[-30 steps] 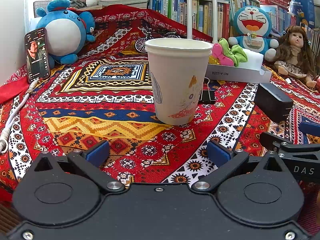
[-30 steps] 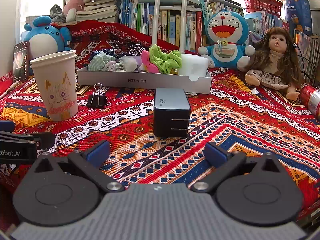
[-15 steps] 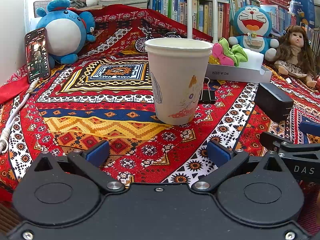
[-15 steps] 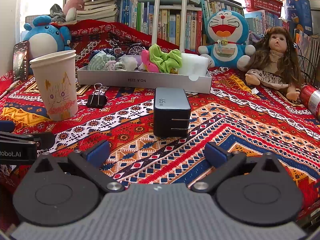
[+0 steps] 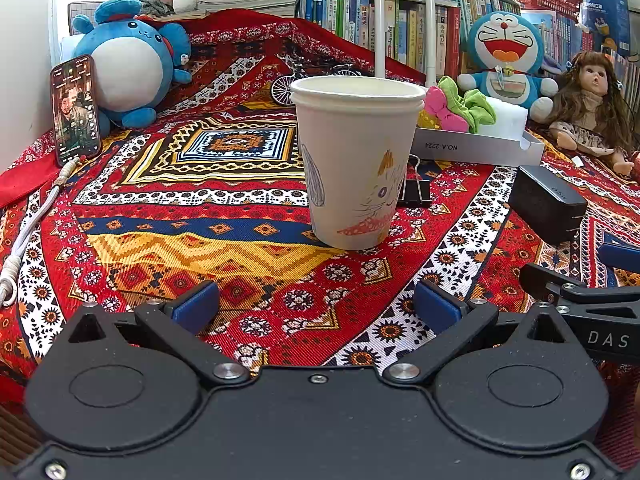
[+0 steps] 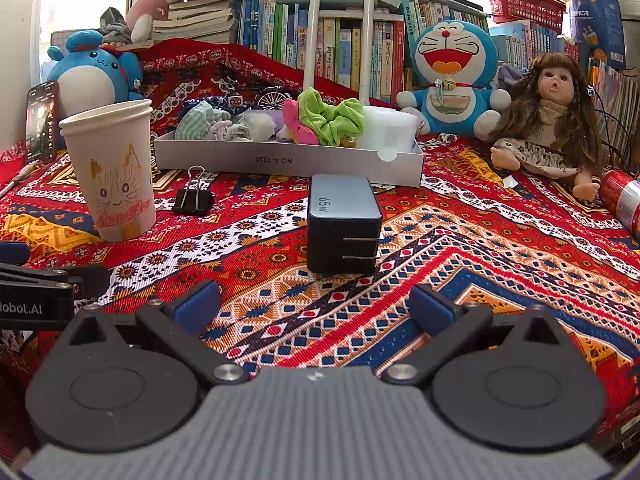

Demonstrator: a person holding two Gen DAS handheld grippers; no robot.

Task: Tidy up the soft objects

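A white shallow box [image 6: 288,159] at the back holds soft things: a green scrunchie [image 6: 328,118], a pink one [image 6: 294,126], striped and pale fabric pieces [image 6: 208,126] and a white sponge [image 6: 386,132]. The box also shows in the left wrist view [image 5: 476,146]. My left gripper [image 5: 316,306] is open and empty, low over the patterned cloth in front of a paper cup [image 5: 354,160]. My right gripper [image 6: 316,306] is open and empty, in front of a black charger [image 6: 342,226].
A binder clip [image 6: 194,198] lies beside the paper cup [image 6: 114,172]. A blue plush [image 5: 128,68], a phone [image 5: 75,108] and a white cable [image 5: 24,236] are at the left. A Doraemon plush [image 6: 450,76], a doll [image 6: 552,120] and a red can [image 6: 624,200] are at the right. Bookshelves stand behind.
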